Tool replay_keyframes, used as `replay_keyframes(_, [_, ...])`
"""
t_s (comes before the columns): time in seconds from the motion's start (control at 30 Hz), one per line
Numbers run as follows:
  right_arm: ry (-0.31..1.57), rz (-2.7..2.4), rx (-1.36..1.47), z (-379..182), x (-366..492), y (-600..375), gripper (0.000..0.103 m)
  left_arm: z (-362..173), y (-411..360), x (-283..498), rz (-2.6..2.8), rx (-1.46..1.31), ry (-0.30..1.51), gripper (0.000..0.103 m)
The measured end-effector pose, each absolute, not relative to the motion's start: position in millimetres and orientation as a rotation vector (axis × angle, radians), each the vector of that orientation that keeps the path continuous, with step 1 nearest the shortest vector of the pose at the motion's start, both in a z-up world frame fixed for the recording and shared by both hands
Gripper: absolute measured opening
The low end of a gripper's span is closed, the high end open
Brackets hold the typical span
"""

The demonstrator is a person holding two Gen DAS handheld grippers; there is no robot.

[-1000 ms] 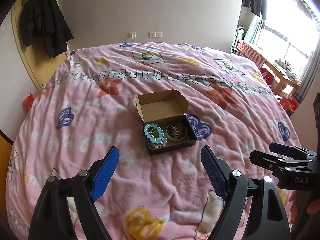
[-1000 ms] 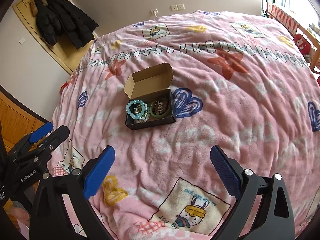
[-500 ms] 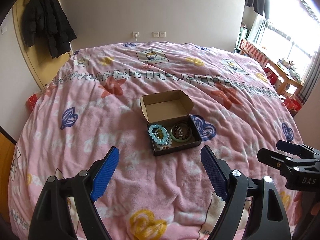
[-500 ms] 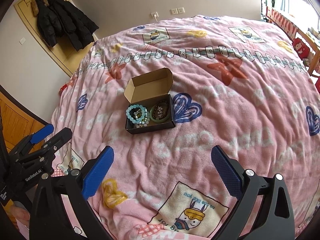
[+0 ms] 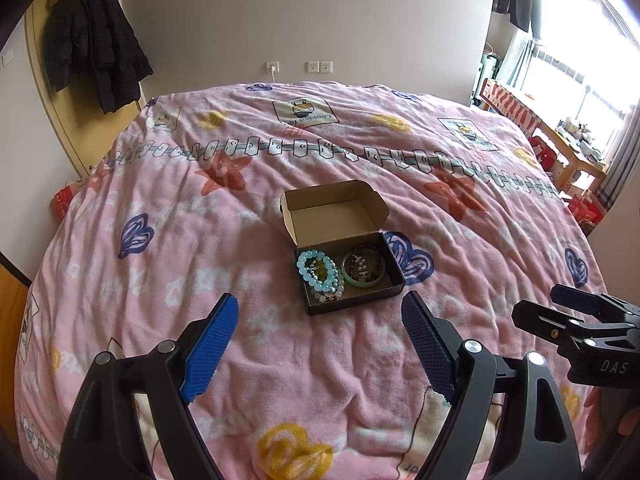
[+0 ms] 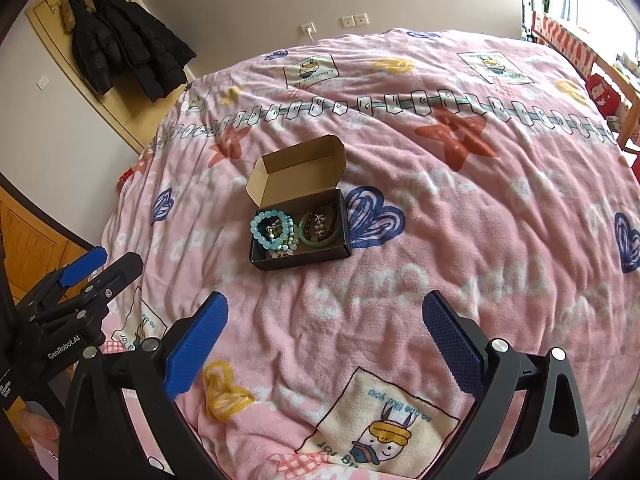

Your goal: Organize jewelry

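Observation:
A small black cardboard box lies on the pink blanket with its brown lid folded back open. Inside, light-blue bead bracelets lie on the left. On the right a green bangle rings a dark bead bracelet with a silver charm. My left gripper hovers open just short of the box, nothing between its blue pads. My right gripper is open too, lower right of the box and apart from it. Each gripper shows at the edge of the other's view.
The pink patterned blanket covers the whole bed and falls away at the left and right edges. Black coats hang on a door at the far left. A wooden table with clutter stands by the window on the right.

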State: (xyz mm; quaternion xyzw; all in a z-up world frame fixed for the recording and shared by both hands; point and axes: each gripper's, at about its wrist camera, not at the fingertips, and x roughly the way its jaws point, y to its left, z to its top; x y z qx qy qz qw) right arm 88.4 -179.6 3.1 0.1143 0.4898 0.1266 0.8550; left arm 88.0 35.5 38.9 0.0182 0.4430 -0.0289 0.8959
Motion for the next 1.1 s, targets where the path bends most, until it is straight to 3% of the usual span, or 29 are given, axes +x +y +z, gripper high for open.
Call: replay_keyframes(1.1, [1.033,0.274,0.255,2.0,89.8,-178.5,0.096,39.4,30.1,91.5,-0.068,0.05,0.921,0.084])
